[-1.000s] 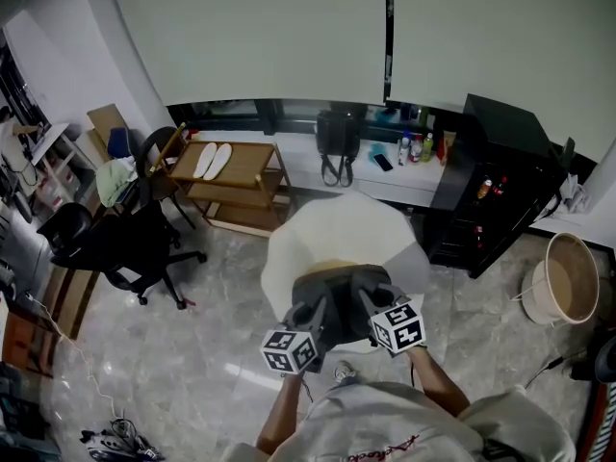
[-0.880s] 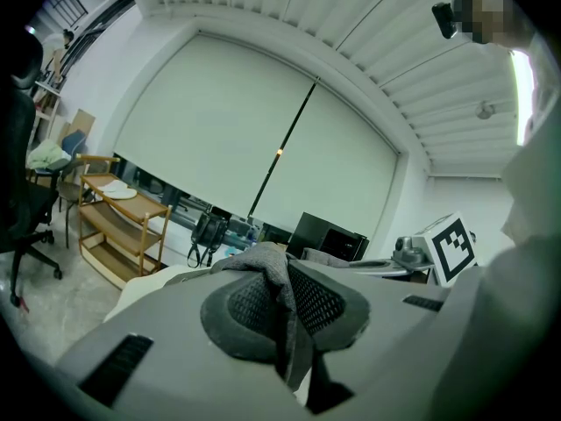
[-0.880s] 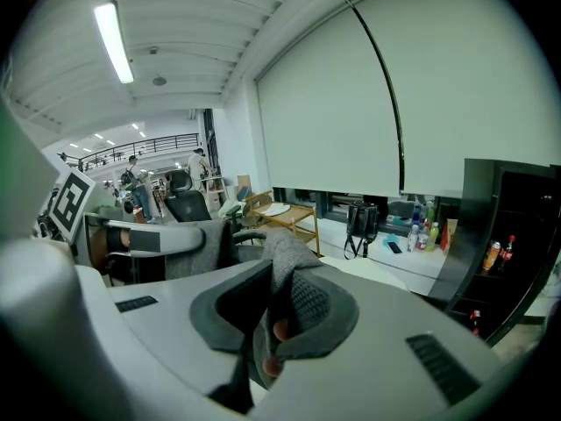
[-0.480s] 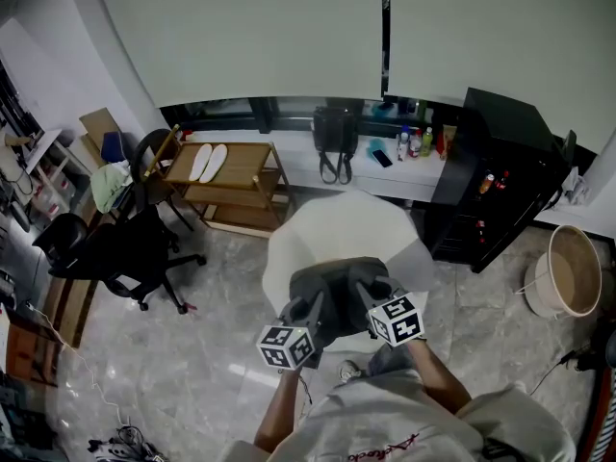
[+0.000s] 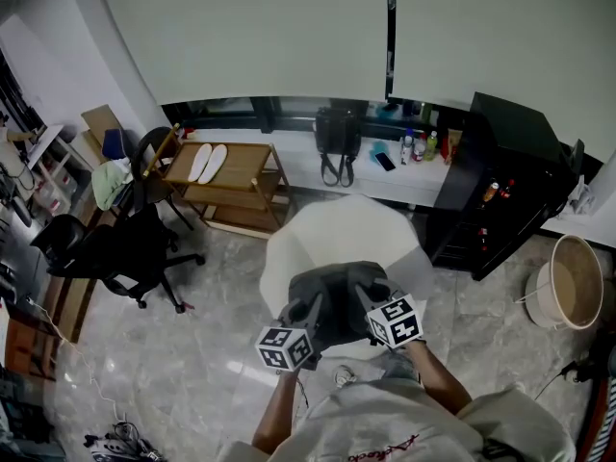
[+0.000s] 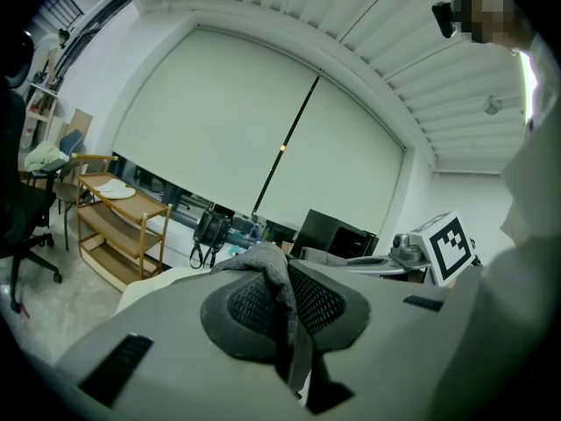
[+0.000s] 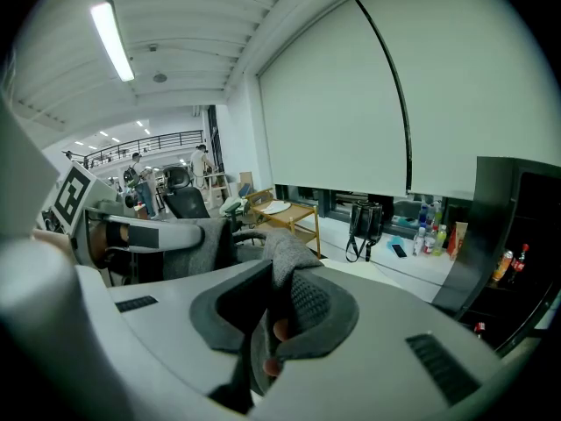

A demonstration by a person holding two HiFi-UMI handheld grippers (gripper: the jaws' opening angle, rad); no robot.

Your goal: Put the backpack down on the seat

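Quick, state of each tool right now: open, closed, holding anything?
The left tool: closed, gripping the grey backpack.
The right tool: closed, gripping the same backpack.

Office workroom: black swivel chair (image 5: 123,248), wooden shelf rack (image 5: 234,177), roller blinds (image 5: 260,37).

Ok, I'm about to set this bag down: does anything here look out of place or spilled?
Nothing looks spilled or damaged. Two small oddities: a pair of white insoles lies loose on top of the wooden rack, and a tangle of cables sits on the floor at the lower left of the head view.
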